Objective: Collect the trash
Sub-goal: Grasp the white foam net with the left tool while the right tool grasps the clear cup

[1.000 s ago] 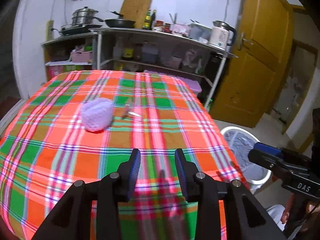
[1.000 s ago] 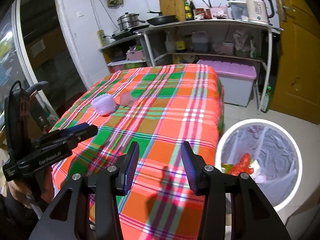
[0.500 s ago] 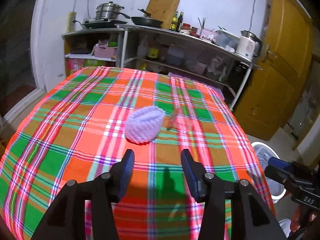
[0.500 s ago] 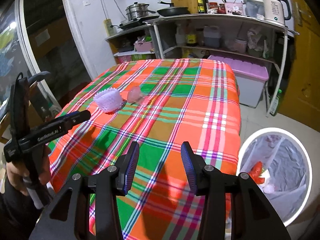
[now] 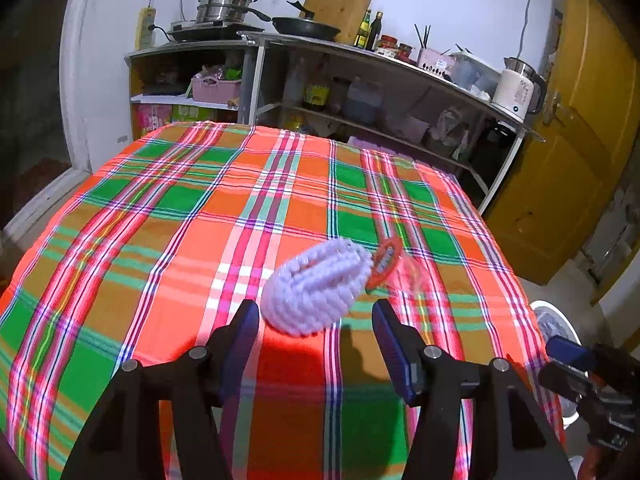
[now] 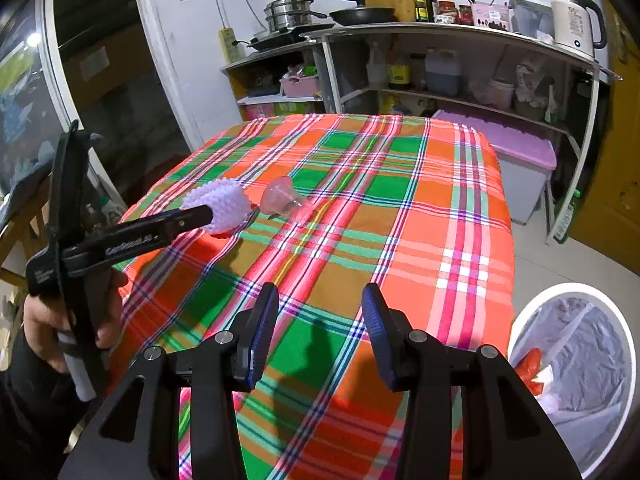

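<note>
Left tongs (image 5: 314,332), just opened wide, flank the white foam net (image 5: 316,286), unclamped. Right tongs (image 6: 320,322) stand apart, empty, over the tabletop (image 6: 400,220).

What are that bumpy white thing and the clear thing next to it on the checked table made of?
The bumpy white thing looks like soft foam netting, matte, judging by its puffy woven ribs. The clear thing beside it seems to be thin glossy plastic, see-through with a pinkish tint and a red rim. The tablecloth looks like woven fabric.
</note>
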Motion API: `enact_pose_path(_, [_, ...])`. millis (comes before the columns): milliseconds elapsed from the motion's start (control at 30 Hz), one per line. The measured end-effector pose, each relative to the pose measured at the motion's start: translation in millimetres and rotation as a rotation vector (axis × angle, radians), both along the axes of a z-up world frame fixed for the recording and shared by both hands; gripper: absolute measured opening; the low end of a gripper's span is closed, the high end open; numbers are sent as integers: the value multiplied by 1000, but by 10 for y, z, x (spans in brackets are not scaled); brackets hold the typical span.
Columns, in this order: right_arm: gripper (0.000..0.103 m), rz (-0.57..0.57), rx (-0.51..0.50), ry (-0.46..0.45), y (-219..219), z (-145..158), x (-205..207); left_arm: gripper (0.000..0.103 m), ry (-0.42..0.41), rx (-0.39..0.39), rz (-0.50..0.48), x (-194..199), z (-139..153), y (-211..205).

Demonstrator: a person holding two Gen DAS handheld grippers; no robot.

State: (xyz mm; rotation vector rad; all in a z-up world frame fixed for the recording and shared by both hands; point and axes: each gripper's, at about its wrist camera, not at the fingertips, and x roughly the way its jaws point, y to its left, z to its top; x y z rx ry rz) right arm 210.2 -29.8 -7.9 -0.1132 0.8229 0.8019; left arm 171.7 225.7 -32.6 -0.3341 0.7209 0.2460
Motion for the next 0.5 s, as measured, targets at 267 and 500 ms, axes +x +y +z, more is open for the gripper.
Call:
enact_pose_path(267, [44, 9, -15, -1, 86, -47, 131, 58, 39, 0, 5, 289, -127, 54])
enact_pose_path(500, [44, 68, -28, -39, 327, -30, 276, 43, 59, 3, 15, 369, -206, 102])
